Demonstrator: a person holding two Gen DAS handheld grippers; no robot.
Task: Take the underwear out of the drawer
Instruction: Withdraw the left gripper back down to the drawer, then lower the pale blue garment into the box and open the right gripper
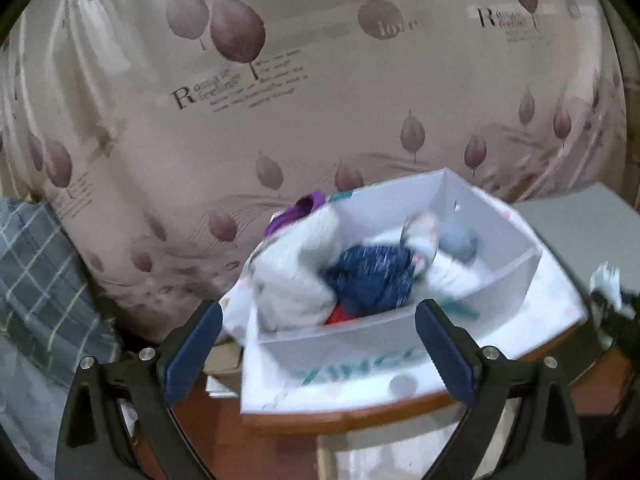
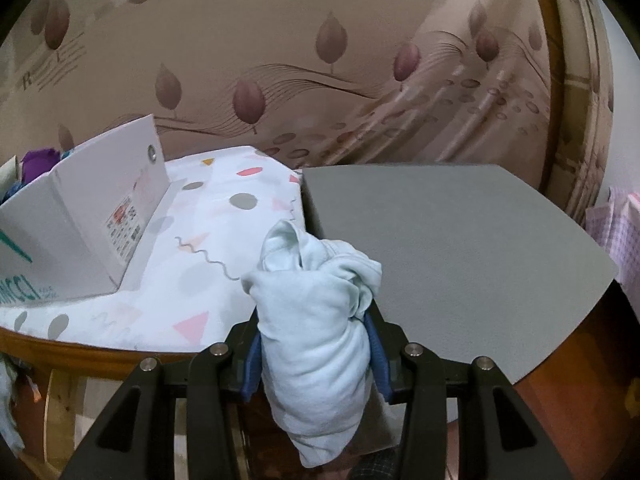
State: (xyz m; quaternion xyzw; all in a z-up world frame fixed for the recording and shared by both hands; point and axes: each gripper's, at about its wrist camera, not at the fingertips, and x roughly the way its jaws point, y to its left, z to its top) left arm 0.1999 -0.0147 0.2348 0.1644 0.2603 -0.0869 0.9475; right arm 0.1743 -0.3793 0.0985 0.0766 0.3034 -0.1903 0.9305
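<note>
- A beige curtain (image 1: 320, 80) printed with brown leaves and lettering fills the background of both views, hanging behind a round wooden table (image 2: 120, 354).
- Nearest in the right wrist view, the right gripper (image 2: 314, 354) is clamped on a rolled pale blue garment (image 2: 316, 320), the underwear; its 2 blue pads press the roll from either side.
- The roll sticks up past the fingertips and hangs down below them, held above the edge of the table.
- Just beyond it lies a white cloth (image 2: 208, 216) with pastel dots, triangles and squiggles, and a flat grey board (image 2: 460, 240) beside it to the right.
- Further left stands a white cardboard box (image 2: 80, 216) serving as the drawer, with a label on its end wall.
- In the left wrist view, which is blurred, the left gripper (image 1: 318, 344) stands wide open with nothing between its blue pads (image 1: 194, 344).
- Past its fingertips sits the same box (image 1: 492, 216), holding a pile of clothes: a white piece (image 1: 292, 276), a dark blue speckled one (image 1: 372, 276), something red (image 1: 340, 314), a purple item (image 1: 296, 212) at the far rim and a grey-blue ball (image 1: 458, 242).
- A grey plaid fabric (image 1: 36, 272) lies at the left edge.
</note>
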